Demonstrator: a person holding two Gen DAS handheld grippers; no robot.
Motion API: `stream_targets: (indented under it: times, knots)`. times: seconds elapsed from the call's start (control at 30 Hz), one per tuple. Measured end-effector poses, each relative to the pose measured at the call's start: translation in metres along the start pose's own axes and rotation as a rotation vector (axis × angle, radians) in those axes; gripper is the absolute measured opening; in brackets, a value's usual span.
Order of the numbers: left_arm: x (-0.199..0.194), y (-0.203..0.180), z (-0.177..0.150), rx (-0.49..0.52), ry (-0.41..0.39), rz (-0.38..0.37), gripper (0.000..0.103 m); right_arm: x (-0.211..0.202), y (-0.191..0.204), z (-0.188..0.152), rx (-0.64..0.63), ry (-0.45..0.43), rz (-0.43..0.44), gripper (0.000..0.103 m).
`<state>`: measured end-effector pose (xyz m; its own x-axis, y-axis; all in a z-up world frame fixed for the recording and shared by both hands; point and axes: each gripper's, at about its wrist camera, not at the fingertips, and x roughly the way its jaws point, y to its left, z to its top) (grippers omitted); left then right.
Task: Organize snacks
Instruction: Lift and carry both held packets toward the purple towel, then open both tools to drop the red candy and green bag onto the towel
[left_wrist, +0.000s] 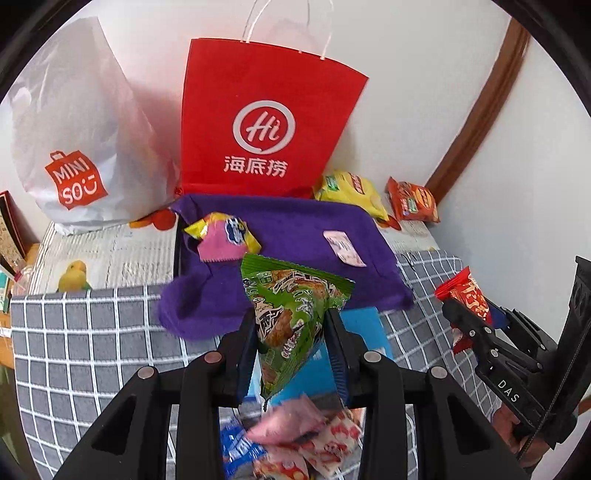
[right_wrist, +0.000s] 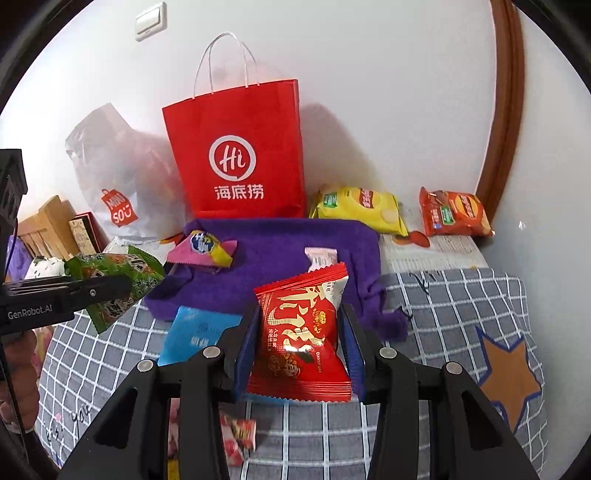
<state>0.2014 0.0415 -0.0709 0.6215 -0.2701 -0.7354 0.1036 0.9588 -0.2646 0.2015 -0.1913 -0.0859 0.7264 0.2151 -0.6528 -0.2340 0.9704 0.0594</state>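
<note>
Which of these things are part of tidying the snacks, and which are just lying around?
Part of the job:
- green snack packet, clamped in the left hand-held gripper
- red snack packet, clamped in the right hand-held gripper
- pink-and-yellow packet on the purple cloth
- yellow chip bag, orange chip bag

Probably just lying about:
- red paper bag
- white shopping bag
- checked tablecloth

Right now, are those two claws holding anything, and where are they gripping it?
Left gripper pinches the green snack packet at its lower half; right gripper clamps the red snack packet by its sides.
</note>
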Motion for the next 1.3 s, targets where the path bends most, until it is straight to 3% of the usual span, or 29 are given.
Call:
stream_targets:
  times: [0.6,0.93,1.1,1.3]
  knots:
    - [0.058,0.037,0.065,-0.047,-0.011,0.044,0.034,0.093,-0.015,0.056,0.042,0.017,-0.004,0.042]
    - [0.115,0.068,0.065,-0.113,0.081,0.034,0.034,0.150,-0.028,0.040,0.063,0.089,0.014,0.043]
    - [0.115,0.062,0.063,-0.079,0.086,0.005,0.034,0.167,-0.038,0.034,0.082,0.102,0.013,0.043]
    - [0.139,0.049,0.054,-0.058,0.172,-0.052,0.034,0.186,-0.044,0.021,0.079,0.176,-0.002,0.043]
